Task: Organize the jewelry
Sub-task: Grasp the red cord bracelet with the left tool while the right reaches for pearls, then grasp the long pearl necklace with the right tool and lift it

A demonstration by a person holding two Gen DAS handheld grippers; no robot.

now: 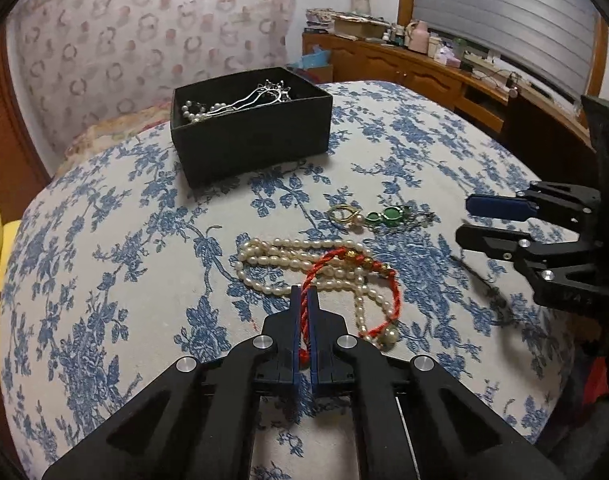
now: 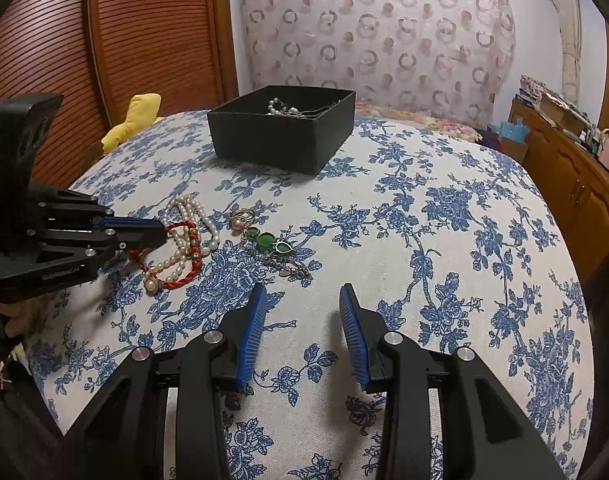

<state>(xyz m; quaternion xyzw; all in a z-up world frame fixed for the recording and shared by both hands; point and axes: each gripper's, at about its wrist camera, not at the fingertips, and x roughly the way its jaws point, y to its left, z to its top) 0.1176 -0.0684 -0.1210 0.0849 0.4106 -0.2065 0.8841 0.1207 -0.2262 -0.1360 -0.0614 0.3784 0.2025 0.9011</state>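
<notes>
My left gripper is shut on a red cord bracelet with gold beads, which lies over a pearl necklace on the blue-flowered cloth. In the right wrist view the left gripper pinches the red bracelet beside the pearls. A gold ring and a green-stone piece lie just beyond. A black box at the back holds pearls and a silver hairpin. My right gripper is open and empty above the cloth, right of the jewelry.
The cloth-covered surface curves down at its edges. A yellow cushion sits at the far left. A wooden sideboard with clutter stands at the right. A dark cord lies near the right gripper.
</notes>
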